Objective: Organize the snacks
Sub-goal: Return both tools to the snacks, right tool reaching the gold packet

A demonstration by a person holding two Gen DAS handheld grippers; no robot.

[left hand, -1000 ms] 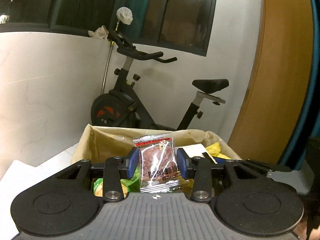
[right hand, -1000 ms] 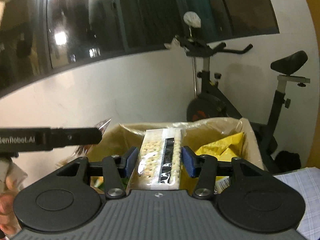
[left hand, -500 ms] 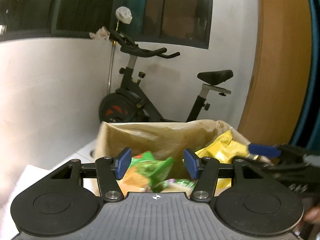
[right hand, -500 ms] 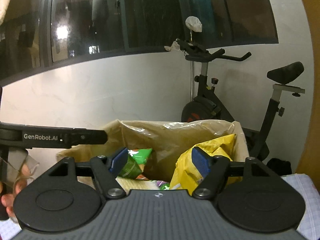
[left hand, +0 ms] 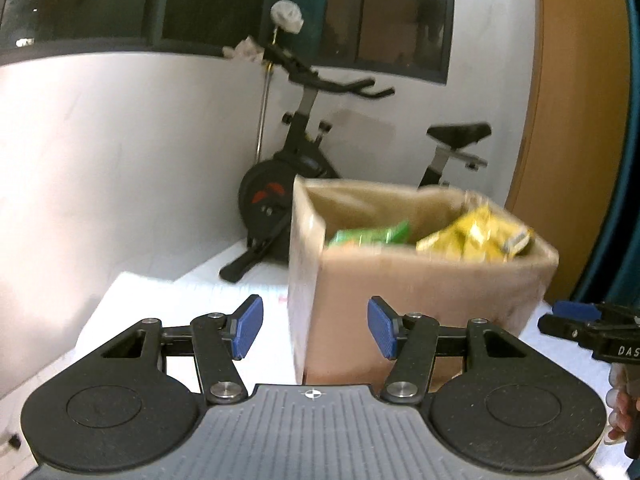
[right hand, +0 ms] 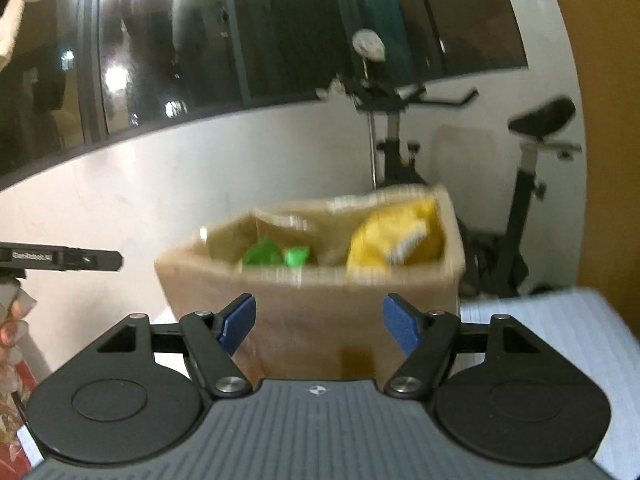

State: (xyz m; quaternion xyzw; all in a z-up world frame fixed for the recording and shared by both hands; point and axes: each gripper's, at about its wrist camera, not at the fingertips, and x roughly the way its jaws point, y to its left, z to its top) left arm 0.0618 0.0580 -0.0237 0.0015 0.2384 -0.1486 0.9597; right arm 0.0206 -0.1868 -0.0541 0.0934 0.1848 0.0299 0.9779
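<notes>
Before snack box (left hand: 420,304); both grippers empty

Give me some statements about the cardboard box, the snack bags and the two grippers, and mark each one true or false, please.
1. The left gripper holds a snack between its fingers. False: the blue fingers stand apart with nothing between them.
2. A yellow bag and a green bag lie inside the cardboard box. True.
3. The right gripper is shut on a cracker pack. False: it is open and empty.
4. An exercise bike stands behind the box, near the white wall. True.
5. The box is closed with a lid. False: its top is open and the bags show.
</notes>
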